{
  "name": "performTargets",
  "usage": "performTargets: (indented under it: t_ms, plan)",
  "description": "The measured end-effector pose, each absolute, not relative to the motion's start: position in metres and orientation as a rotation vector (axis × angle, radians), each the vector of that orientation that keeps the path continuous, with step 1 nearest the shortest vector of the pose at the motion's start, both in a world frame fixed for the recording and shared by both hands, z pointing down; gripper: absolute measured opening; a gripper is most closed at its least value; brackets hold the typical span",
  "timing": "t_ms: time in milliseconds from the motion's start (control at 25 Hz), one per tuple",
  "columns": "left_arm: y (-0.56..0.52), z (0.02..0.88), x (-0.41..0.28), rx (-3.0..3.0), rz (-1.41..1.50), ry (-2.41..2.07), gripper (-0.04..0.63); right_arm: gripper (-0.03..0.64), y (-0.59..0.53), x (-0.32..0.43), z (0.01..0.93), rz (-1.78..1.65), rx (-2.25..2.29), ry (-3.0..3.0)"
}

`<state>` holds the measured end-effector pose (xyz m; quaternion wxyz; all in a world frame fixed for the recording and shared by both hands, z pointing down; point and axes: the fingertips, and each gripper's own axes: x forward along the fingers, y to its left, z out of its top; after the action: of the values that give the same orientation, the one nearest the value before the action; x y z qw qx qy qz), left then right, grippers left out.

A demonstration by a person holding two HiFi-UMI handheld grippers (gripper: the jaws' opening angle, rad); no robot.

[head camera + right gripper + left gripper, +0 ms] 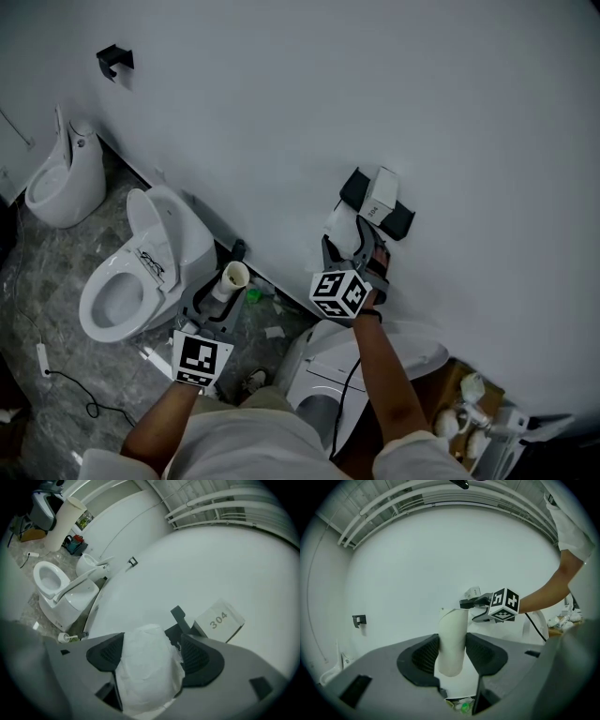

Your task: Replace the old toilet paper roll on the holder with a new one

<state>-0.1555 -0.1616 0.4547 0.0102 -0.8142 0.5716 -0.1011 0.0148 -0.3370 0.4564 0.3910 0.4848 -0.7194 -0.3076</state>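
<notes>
Now | left gripper [452,654] clamped on empty tube [452,637], well apart from wall holder [178,615] | right gripper [149,656] stretched wide, gripping new roll [145,677] beside holder | risk: soft roll may slip free, dropping short.

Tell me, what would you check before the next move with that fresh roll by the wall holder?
1. The cardboard tube off the holder: ok; it sits clamped in the left gripper.
2. Bar of the holder free: ok; its tip shows bare.
3. Grip on the new roll: ok; it fills the wide jaws of the right gripper.
4. Hole of the roll facing the bar: cannot tell; its core is hidden.
5. The numbered box out of the way: ok; it sits atop the holder, apart from the roll.
</notes>
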Motion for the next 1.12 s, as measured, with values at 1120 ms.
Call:
performTargets:
  t_ms: [1120]
  plan:
    - [-0.121, 0.446, -0.133, -2.628, -0.272, 1.583, 0.187, 0.342, -0.229, 0.024, 0.451, -0.71, 1.277, -1.821]
